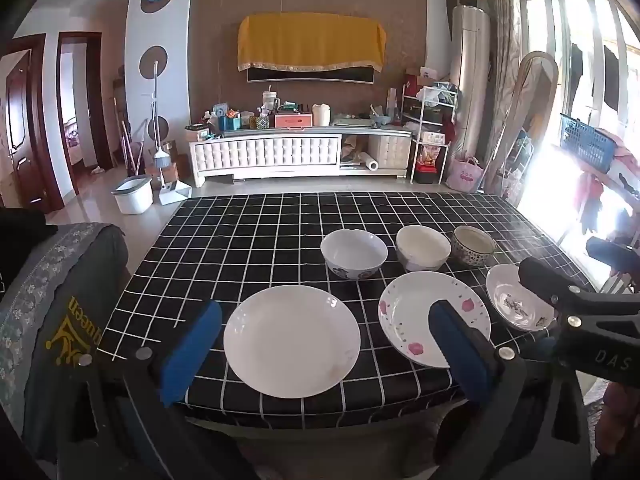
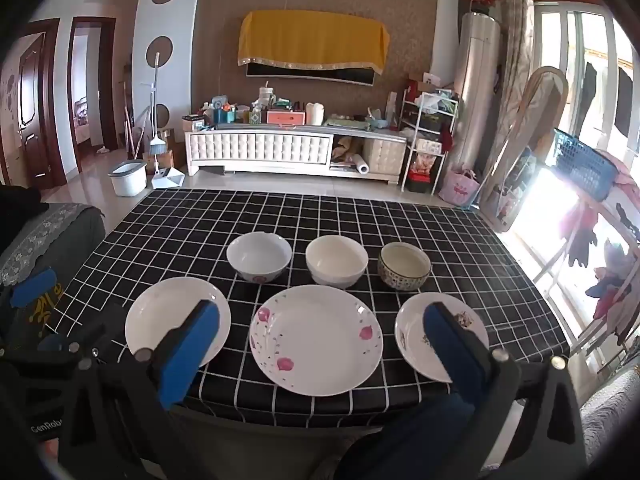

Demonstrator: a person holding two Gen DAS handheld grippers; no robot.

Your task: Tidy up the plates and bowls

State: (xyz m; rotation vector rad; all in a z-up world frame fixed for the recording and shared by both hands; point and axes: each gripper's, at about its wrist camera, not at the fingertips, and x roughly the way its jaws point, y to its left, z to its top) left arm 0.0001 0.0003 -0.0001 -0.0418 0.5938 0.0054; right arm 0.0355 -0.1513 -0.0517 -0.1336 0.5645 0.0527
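Holding my left gripper (image 1: 326, 350) and right gripper (image 2: 320, 350) wide and empty above the desk (image 2: 160, 224), I see three plates (image 2: 316, 338) and three bowls (image 2: 337, 260) in separate rows, nothing stacked yet

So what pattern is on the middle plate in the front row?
Pink flowers with small dark specks on white: the middle plate shows best in the right wrist view.
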